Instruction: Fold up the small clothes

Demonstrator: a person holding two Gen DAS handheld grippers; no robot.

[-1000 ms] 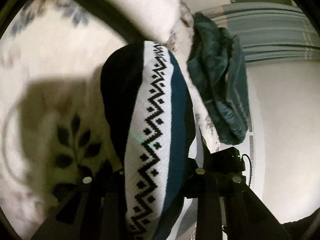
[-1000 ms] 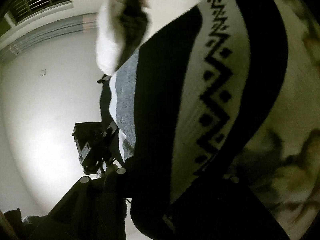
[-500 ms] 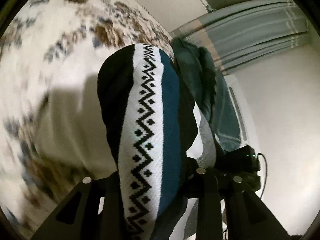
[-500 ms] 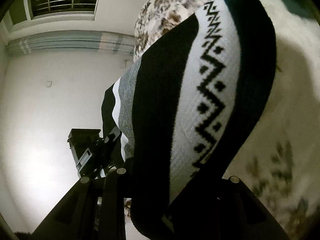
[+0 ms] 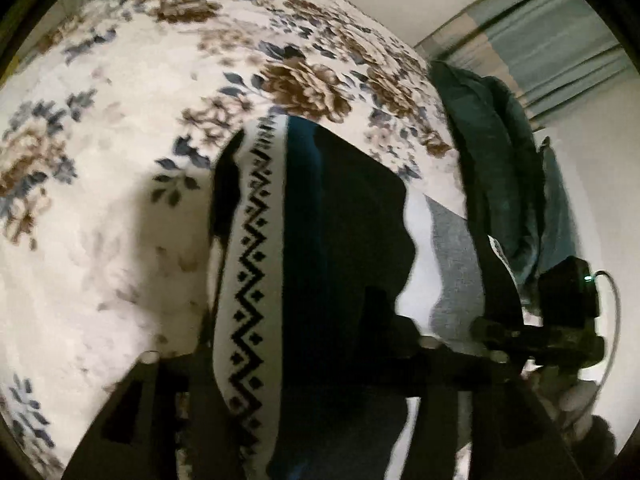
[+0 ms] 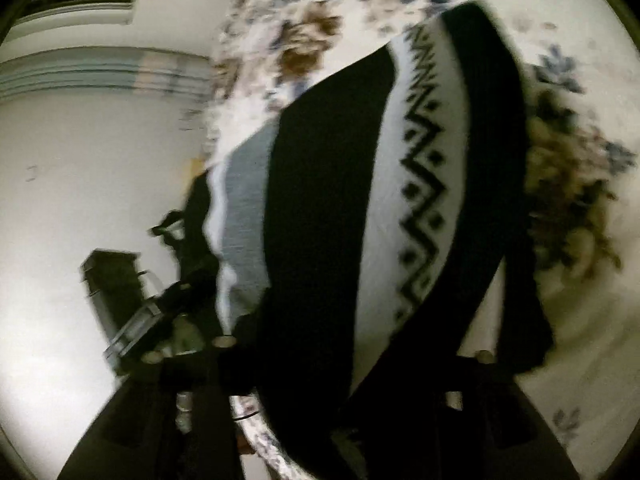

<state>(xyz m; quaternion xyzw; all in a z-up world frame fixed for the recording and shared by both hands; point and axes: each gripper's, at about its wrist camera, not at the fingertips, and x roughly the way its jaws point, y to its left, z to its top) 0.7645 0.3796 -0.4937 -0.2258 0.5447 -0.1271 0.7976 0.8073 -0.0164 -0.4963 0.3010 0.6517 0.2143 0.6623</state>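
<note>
The sweater is a knit with bold lengthwise bands: black, then white carrying a black zigzag with small diamonds, then deep teal, black again, and at its far edge a wavy white stripe beside heathered grey. It hangs bunched just in front of both cameras, over a bedspread of soft cream plush printed with brown flowers and slate-blue leaves. The knit looks thick and ribbed, and its folds round outward like a drum.

The left gripper has the cloth lying between its dark fingers, and its jaws are opening; the pads are buried under fabric, so whether they still pinch it cannot be told. The right gripper is the same: jaws opening, sweater draped through the gap and covering the fingertips. In the right wrist view the bedspread lies to the right.

To the right in the left wrist view a dark green garment lies crumpled at the bed's edge, and the right gripper shows there as a dark block with a small green light. Both views are blurred, and the sweater's lower end is cut off by the frame. Pale wall fills the left of the right wrist view.
</note>
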